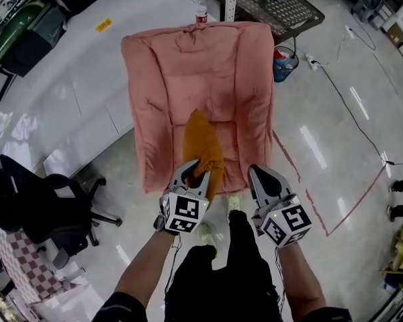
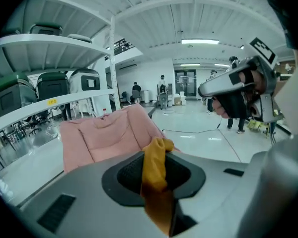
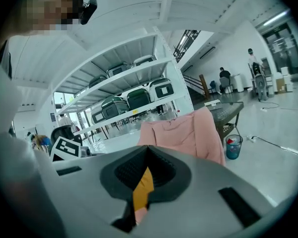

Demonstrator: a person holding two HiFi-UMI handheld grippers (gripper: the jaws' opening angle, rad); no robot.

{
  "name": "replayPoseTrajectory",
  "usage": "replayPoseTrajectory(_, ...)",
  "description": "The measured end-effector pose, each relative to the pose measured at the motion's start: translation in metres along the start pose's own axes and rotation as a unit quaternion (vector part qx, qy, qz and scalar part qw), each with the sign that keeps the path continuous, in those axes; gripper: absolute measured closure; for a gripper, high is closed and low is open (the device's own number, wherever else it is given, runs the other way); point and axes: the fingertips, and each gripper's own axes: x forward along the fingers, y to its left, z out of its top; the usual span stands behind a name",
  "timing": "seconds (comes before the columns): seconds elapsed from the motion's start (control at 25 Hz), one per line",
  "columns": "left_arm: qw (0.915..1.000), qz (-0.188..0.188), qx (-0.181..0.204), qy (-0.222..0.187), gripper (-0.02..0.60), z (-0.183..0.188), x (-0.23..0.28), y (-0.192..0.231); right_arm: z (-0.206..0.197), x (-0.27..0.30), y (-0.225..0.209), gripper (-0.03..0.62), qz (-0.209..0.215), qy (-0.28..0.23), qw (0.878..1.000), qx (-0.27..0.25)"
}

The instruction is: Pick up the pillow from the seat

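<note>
An orange pillow (image 1: 203, 146) hangs over the front of the pink padded seat (image 1: 188, 72), its lower end lifted at the seat's front edge. My left gripper (image 1: 196, 168) is shut on that lower end. In the left gripper view, the orange cloth (image 2: 156, 167) is bunched between the pads, with the seat (image 2: 99, 138) behind it. My right gripper (image 1: 257, 173) hovers just right of the pillow, its jaws together and holding nothing. In the right gripper view, a strip of the pillow (image 3: 143, 187) shows through the slit below the tips, and the seat (image 3: 188, 133) stands beyond.
A black office chair (image 1: 47, 213) stands at the left. A blue bin (image 1: 284, 62), a mesh table (image 1: 275, 5) and a bottle (image 1: 201, 9) sit behind the seat. A cable (image 1: 349, 113) and red tape lines (image 1: 349, 210) cross the floor at the right. White shelving (image 1: 67, 79) runs along the left.
</note>
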Motion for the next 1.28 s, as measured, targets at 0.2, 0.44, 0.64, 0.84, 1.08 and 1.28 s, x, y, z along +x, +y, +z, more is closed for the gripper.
replayPoseTrajectory(0.2, 0.9987, 0.004, -0.049, -0.012, 0.486, 0.036, -0.035, 0.014, 0.031, -0.004, 0.009, 0.592, -0.016, -0.004, 1.000, -0.016)
replayPoseTrajectory(0.44, 0.9965, 0.014, -0.079, -0.023, 0.486, 0.069, -0.074, 0.031, 0.064, -0.007, 0.021, 0.591, -0.026, -0.018, 0.999, -0.031)
replayPoseTrajectory(0.64, 0.9948, 0.020, -0.089, -0.044, 0.486, 0.106, -0.104, 0.044, 0.104, -0.012, 0.032, 0.592, -0.032, -0.037, 0.998, -0.048)
replayPoseTrajectory(0.84, 0.9926, 0.029, -0.095, -0.069, 0.485, 0.140, -0.132, 0.055, 0.138, -0.017, 0.044, 0.592, -0.036, -0.054, 0.996, -0.061)
replayPoseTrajectory(1.08, 0.9878, 0.039, -0.117, -0.095, 0.485, 0.172, -0.164, 0.067, 0.176, -0.023, 0.060, 0.592, -0.031, -0.078, 0.993, -0.081)
replayPoseTrajectory(1.28, 0.9852, 0.051, -0.119, -0.112, 0.483, 0.193, -0.187, 0.076, 0.203, -0.029, 0.070, 0.592, -0.026, -0.104, 0.990, -0.093)
